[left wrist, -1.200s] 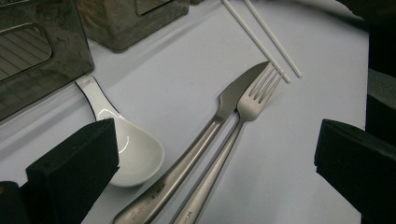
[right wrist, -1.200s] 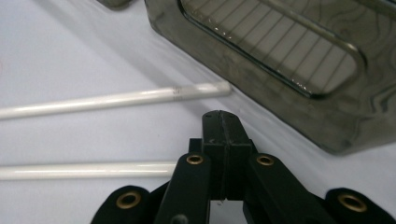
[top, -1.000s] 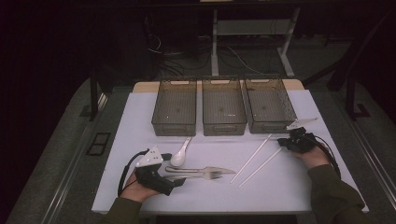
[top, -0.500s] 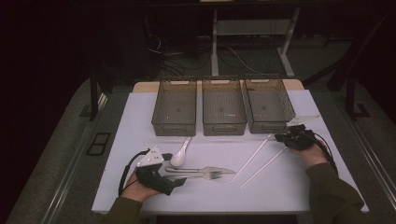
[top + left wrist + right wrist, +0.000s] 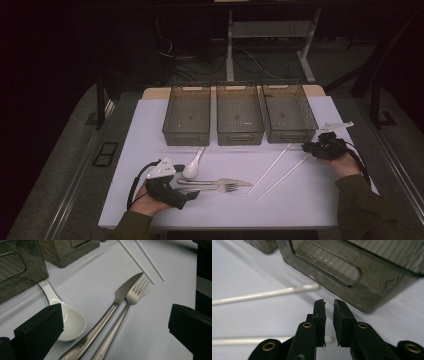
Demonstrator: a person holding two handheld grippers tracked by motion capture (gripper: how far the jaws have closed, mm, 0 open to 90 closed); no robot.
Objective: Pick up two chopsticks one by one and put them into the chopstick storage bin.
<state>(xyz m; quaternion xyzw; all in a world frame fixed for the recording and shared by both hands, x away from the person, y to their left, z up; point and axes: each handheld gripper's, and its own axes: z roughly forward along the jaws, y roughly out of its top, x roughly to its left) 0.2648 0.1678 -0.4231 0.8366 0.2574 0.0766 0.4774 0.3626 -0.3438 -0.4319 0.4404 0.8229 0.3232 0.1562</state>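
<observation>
So, the right hand-held gripper (image 5: 311, 147) is held at the right side of the desk (image 5: 150, 125), just off the near right corner of the rightmost bin (image 5: 289, 111). Its jaws have just been opening a little and a narrow gap is seen between them in the right gripper view (image 5: 329, 312); nothing is pinched there. The end of the nearer chopstick (image 5: 249, 340) is seen right behind and under the jaw tips, lying on the desk, and the farther chopstick (image 5: 267, 294) is laid a bit beyond, its tip close to the bin wall. From above, both white chopsticks (image 5: 280, 172) are laid side by side on a slant, running from near that bin down toward the middle of the desk.

The left hand-held gripper (image 5: 187, 196) is kept low at the near left, and its jaws are spread wide apart in the left gripper view (image 5: 115, 322), with nothing gripped. Between and ahead of them a knife (image 5: 115, 303) and a fork (image 5: 127, 302) are laid touching side by side, and a white spoon (image 5: 67, 320) is set just to their left. Three empty-looking smoky bins are lined up at the back: the left bin (image 5: 187, 114), the middle bin (image 5: 239, 114) and the rightmost one.
</observation>
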